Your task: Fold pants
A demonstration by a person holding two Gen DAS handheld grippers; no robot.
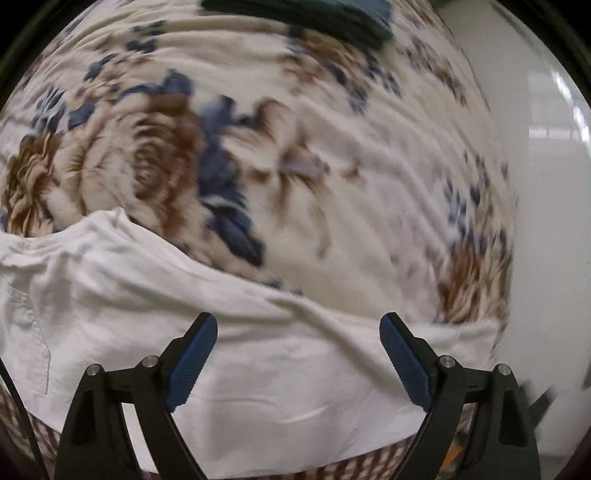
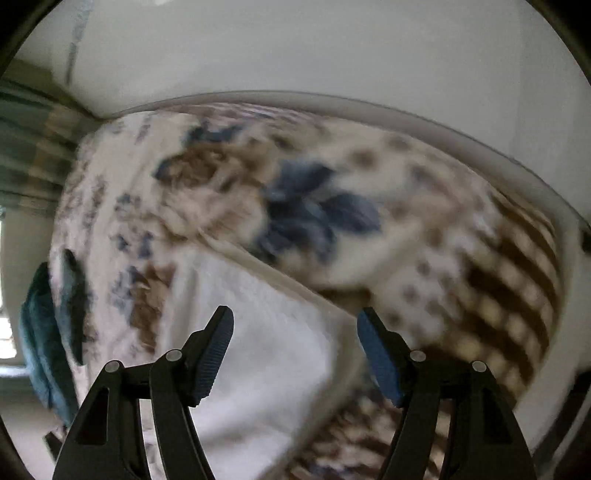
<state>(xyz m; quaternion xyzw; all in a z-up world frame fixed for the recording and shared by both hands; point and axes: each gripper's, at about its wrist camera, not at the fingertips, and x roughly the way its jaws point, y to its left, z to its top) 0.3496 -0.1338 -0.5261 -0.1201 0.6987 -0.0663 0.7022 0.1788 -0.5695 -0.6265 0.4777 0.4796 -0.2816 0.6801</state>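
Note:
White pants [image 1: 258, 369] lie flat across a floral bedspread [image 1: 332, 147], with a stitched pocket seam showing at their left end. My left gripper [image 1: 298, 319] hovers over them, pointing steeply down. It is open, and nothing sits between its blue-padded fingers [image 1: 192, 354]. In the right wrist view the pants [image 2: 266, 350] fill the lower middle, and their edge runs diagonally down to the right. My right gripper [image 2: 295, 311] is above that edge, open and holding nothing. Both views are blurred.
A dark teal folded cloth [image 1: 314, 18] lies at the far side of the bed; in the right wrist view this cloth [image 2: 44, 332] is at the left. Brown checked fabric [image 2: 498, 295] borders the bedspread. A white wall [image 2: 295, 48] runs beyond the bed edge.

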